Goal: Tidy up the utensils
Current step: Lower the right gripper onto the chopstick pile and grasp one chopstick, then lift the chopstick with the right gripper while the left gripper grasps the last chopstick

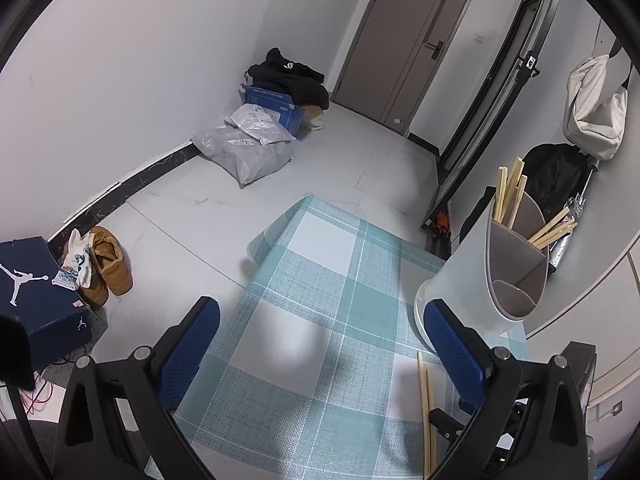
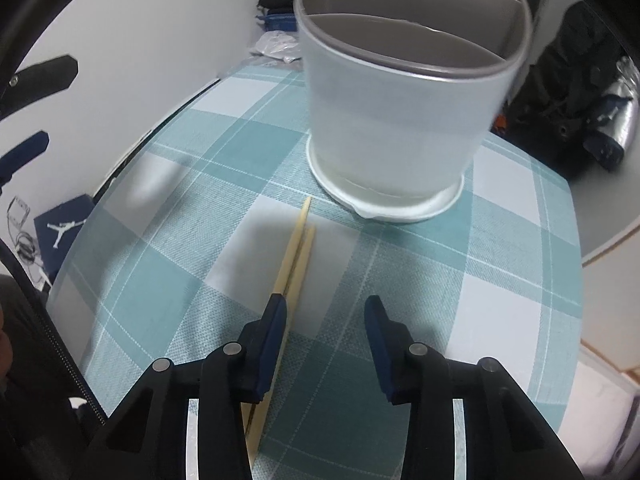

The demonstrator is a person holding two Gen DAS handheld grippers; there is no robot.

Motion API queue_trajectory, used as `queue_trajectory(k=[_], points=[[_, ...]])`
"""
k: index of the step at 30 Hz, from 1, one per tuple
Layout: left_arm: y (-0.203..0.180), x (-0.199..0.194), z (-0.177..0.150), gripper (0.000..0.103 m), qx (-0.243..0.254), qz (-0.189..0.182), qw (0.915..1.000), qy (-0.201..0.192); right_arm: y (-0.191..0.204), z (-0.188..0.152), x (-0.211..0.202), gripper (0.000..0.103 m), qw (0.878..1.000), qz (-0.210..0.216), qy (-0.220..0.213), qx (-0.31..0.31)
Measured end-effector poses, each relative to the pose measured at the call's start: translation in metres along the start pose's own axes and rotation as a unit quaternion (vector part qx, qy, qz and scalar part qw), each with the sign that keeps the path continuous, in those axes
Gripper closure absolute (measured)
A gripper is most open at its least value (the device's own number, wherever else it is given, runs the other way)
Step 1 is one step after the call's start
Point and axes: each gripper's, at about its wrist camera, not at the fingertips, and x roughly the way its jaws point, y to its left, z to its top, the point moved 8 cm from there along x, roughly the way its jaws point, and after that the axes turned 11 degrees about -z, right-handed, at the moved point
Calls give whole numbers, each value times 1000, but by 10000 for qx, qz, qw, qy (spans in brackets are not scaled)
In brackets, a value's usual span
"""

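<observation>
I'm in a home, entryway side: brown front door [image 1: 404, 40], shoes [image 1: 106, 266] and shoebox [image 1: 36, 284] on tiled floor [image 1: 320, 152], parcel bags [image 1: 248, 148], hanging bag [image 1: 596, 104], table [image 1: 320, 280] with checked cloth, chopstick holder [image 1: 492, 260].

You can read no words or numbers anywhere here. The one brand mark you can make out is the white Jumpman figure on the dark blue shoe box [image 1: 38, 284] on the floor, with a smaller one on its end. The blue carton [image 1: 276, 108] in the far corner carries white print, too small for you to read.
</observation>
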Motion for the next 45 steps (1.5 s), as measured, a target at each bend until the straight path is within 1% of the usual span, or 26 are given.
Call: queue_trajectory(k=[2,4,7,12,14,15,16,19,22,24,26,29,32,34,36,38,41,45], points=[[2,0,1,3,-28,13,10000,-2,4,1,3,65,9999,-50,80,-108],[5,-1,2,3,-94,19,10000,-13,7,4,5,72,9999,-66,95,-118],[8,-2,3,3,-167,16,9998,-42,11,9,7,80,9998,35,144,-141],[10,0,3,3,-168,17,9999,-29,21,22,13,83,9993,137,117,-322],[12,0,3,3,-216,0,9998,-17,24,26,15,88,9991,222,124,-344],[14,1,2,3,-249,-2,9997,-1,25,28,15,94,9989,251,111,-376],[16,2,2,3,-290,-1,9996,21,25,28,16,96,9988,265,102,-391],[23,5,0,3,-442,11,9990,118,25,29,16,98,9987,366,72,-360],[25,12,-6,3,-506,21,9982,309,18,25,11,98,9984,536,-31,-170],[23,13,-10,3,-425,71,9984,368,8,23,4,98,9976,667,-148,80],[14,17,-15,3,-211,62,9987,454,-3,22,-2,98,9960,790,-232,341],[1,23,-25,3,75,-32,9976,680,-23,18,-12,98,9895,1102,-328,872],[-14,34,-38,3,322,-145,9940,1035,-47,14,-19,98,9774,1471,-432,1455],[-21,42,-47,3,411,-207,9908,1274,-60,12,-20,98,9681,1697,-460,1786],[-24,48,-54,3,432,-212,9880,1466,-75,8,-21,98,9551,1953,-477,2176],[-26,51,-58,3,439,-196,9865,1568,-89,4,-21,98,9416,2185,-511,2511],[-32,57,-64,3,504,-170,9837,1715,-112,-2,-22,98,9296,2329,-629,2785],[-40,65,-68,3,643,-92,9799,1884,-125,-7,-18,98,9169,2464,-695,3062]])
